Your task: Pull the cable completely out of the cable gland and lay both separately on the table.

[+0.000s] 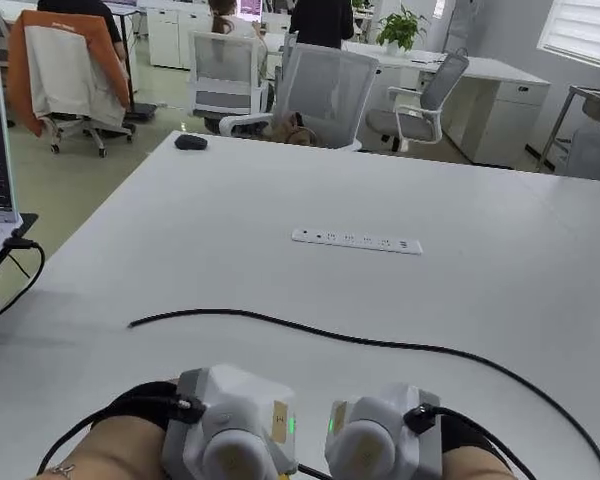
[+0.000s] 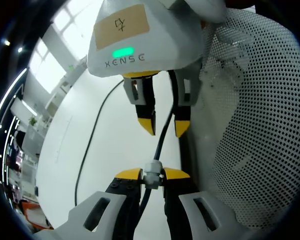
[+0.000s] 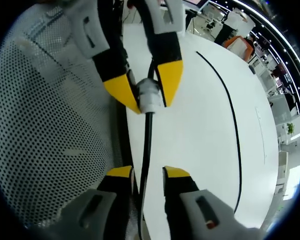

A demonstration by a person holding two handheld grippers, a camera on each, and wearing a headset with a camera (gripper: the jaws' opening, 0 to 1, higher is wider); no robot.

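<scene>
Left claw (image 2: 151, 175) is clamped on the cable gland (image 2: 153, 169), a small round pale-grey plastic fitting, likely to anchor it for the pull. The thin, black, rubbery cable (image 2: 162, 132) is run straight out between the 2 jaws of the right claw (image 3: 149, 173), which are apart and not yet closed. The remaining cable is trailed ahead over the smooth white counter (image 1: 430, 290).
</scene>
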